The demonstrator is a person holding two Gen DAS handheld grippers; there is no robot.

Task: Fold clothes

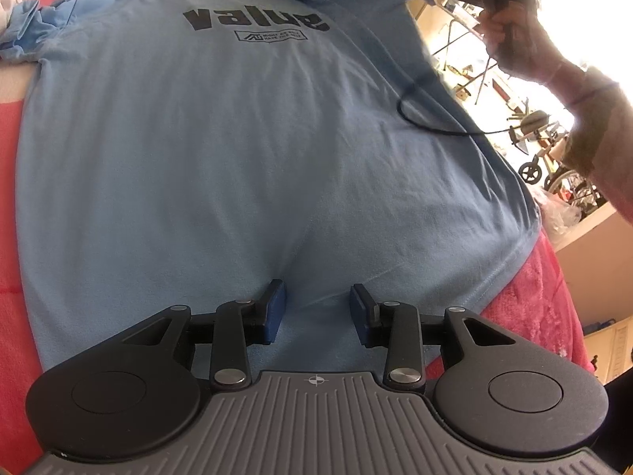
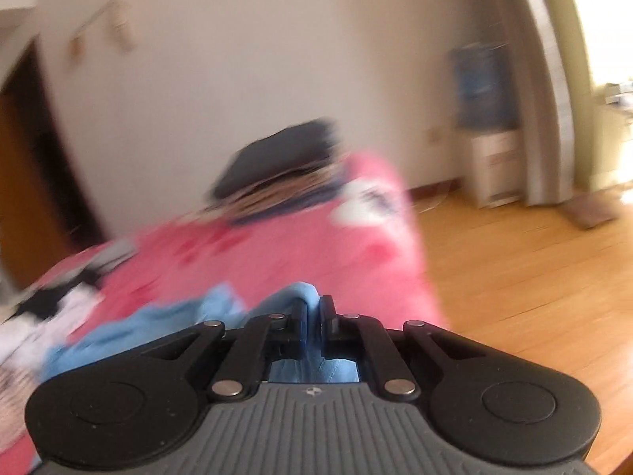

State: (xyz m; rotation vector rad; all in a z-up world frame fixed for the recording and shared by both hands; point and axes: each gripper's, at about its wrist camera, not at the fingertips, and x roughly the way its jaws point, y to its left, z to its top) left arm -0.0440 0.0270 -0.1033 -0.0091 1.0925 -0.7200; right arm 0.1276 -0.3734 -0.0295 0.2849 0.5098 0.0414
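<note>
One blue T-shirt [image 1: 221, 150] (printed "value") lies flat; right gripper [image 2: 312, 312] pinches its edge, left gripper [image 1: 316, 308] parted.

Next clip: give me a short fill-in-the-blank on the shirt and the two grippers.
1. The word printed on the blue T-shirt is ____.
2. The T-shirt lies on a blanket coloured ____.
3. The right gripper has its jaws shut on ____ fabric.
4. The left gripper has its jaws ____.

Missing: value; pink; blue; open
</note>
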